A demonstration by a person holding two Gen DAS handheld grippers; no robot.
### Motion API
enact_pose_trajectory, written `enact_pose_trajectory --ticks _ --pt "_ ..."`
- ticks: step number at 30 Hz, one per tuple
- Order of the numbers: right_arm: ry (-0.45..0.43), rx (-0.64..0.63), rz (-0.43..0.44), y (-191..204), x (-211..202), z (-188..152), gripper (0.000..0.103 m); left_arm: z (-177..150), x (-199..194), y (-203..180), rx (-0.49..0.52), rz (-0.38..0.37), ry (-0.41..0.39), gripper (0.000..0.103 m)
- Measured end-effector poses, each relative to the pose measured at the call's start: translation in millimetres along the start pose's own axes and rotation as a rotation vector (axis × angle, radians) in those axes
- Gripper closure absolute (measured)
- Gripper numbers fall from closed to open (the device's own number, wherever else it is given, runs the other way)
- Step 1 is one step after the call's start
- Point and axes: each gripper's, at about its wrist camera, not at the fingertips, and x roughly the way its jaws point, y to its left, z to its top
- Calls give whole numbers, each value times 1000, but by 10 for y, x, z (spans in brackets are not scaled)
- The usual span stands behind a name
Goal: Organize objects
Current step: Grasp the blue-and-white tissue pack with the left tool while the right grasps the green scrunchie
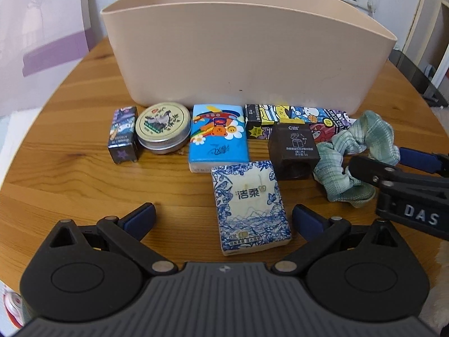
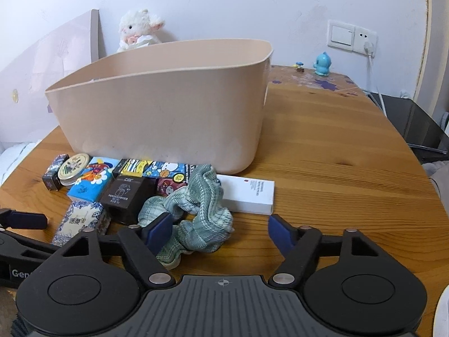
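Between the left jaws lies a white tissue pack [image 1: 250, 208] with blue floral print. Beyond it sit a bright blue cartoon-bear pack [image 1: 218, 135], a dark brown box [image 1: 293, 149] and a beige bin [image 1: 247, 53]. Against the right gripper's left jaw, a pale green-striped scrunchie [image 2: 193, 210]; ahead, a white box [image 2: 249, 193].
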Motion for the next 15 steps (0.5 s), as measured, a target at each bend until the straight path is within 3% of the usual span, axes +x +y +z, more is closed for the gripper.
enact_pose_trajectory --ticks 2,4,6,12,15 --pt "-1 -1 3 8 7 0 52 -9 -9 -16 9 -5 -3 3" --pt "-10 -6 7 7 -6 -5 69 -9 -40 -30 20 -15 -13 15" --pt "-28 -18 9 7 -30 -14 79 -11 -78 -38 26 -21 -19 25" --pt "-50 1 23 -27 -120 -36 87 -64 -176 -56 55 -52 -35 55" --pt "-68 15 17 -58 -204 -20 87 -103 -213 -35 57 -64 -36 55"
